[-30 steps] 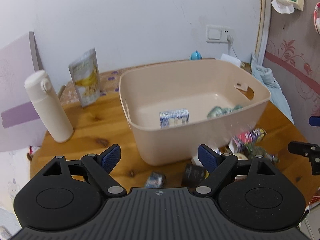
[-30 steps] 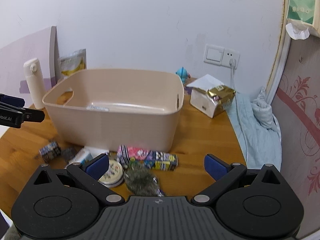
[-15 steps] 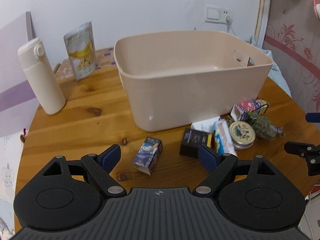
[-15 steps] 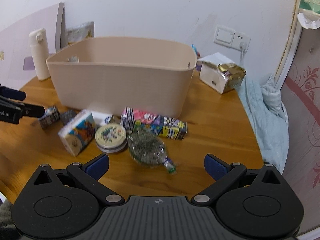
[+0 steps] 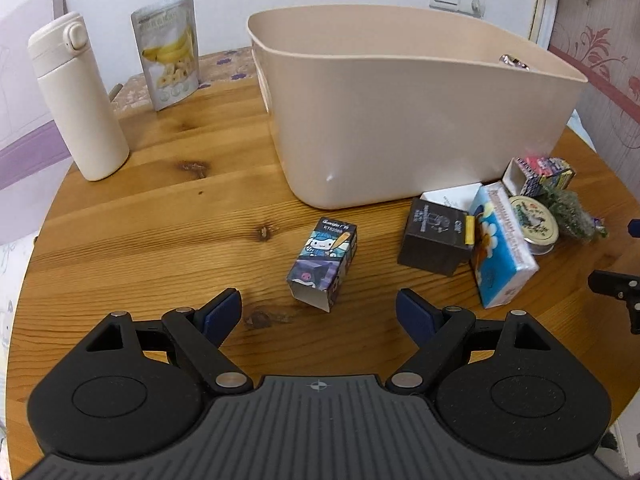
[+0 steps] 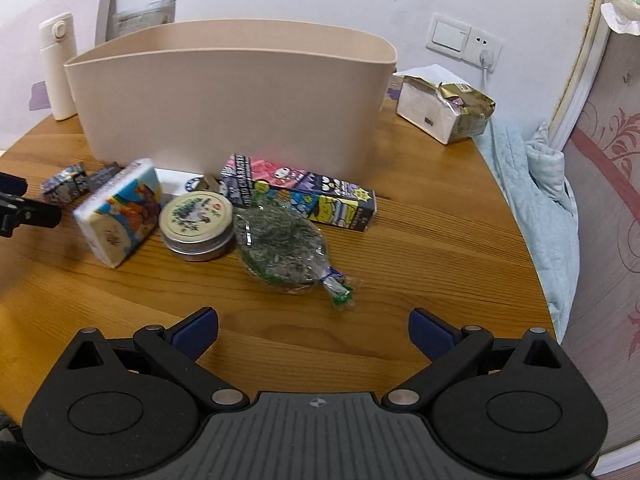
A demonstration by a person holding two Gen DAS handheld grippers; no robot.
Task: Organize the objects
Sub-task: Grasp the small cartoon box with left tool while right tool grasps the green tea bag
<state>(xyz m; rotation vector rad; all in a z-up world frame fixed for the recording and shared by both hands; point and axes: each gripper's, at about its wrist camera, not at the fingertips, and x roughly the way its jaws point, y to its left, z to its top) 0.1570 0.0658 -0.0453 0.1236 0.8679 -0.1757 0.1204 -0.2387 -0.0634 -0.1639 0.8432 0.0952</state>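
Left wrist view, item list. Left gripper [image 5: 319, 308]: jaws wide apart, nothing between them, hanging over the wooden counter [image 5: 160, 220] just short of a small cartoon-printed box [image 5: 323, 264] that lies on its side, well placed for a first pick. Beige plastic bin [image 5: 400, 120]: stands at the counter's middle, open top, presumably the destination for loose goods. Clustered against its near wall, likely awaiting sorting: black box [image 5: 434, 236], blue-and-white tissue pack [image 5: 502, 248], round tin [image 5: 534, 220], netted green bundle [image 5: 572, 212], long printed carton [image 5: 540, 170]. Set apart at the far left, upright: white flask [image 5: 76, 100] and banana-chip pouch [image 5: 170, 50] leaning on the wall.

Right wrist view. Right gripper [image 6: 314, 330]: jaws likewise spread and empty, facing the netted green bundle, its nearest candidate. Beyond the bin: an opened paper-wrapped package [image 6: 444, 106] and a blue cloth [image 6: 536, 184] draped off the counter's edge.
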